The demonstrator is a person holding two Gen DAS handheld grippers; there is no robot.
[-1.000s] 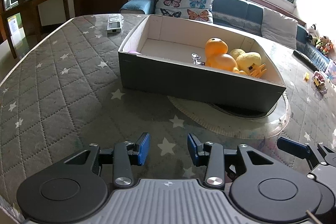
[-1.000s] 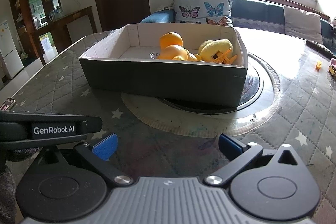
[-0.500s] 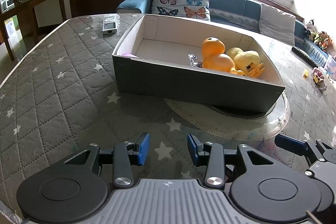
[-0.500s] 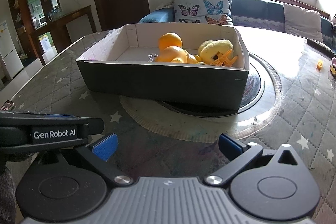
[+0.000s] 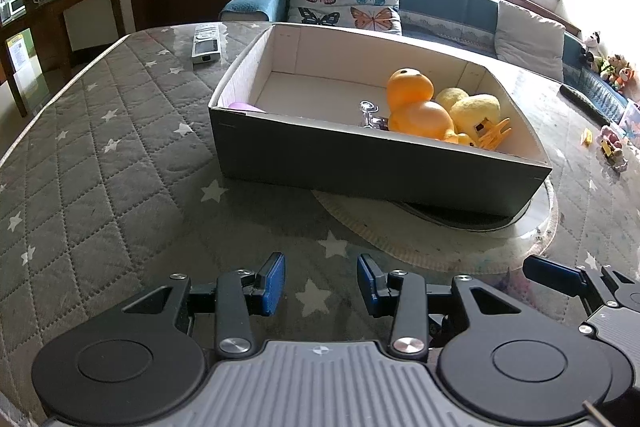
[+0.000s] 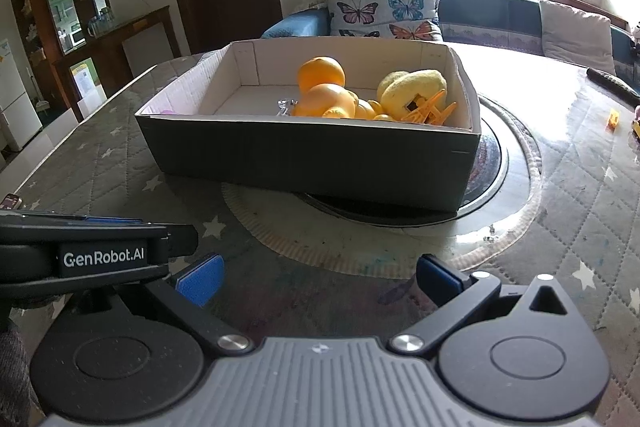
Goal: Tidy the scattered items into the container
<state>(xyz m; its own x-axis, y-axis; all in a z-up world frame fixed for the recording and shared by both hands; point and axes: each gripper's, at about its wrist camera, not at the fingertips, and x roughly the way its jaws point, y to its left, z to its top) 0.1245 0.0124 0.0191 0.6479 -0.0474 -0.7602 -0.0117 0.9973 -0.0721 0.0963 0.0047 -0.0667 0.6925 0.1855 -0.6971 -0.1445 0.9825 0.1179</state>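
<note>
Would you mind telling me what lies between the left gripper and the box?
In the left wrist view, only bare quilted star-print cloth and the pale round mat's edge separate the left gripper from the box; nothing loose lies there.

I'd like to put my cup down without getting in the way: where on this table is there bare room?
The quilted cloth left of the box is bare up to the remote. The strip between the box and the left gripper and right gripper is free too. The far right edge is crowded with small toys.
</note>
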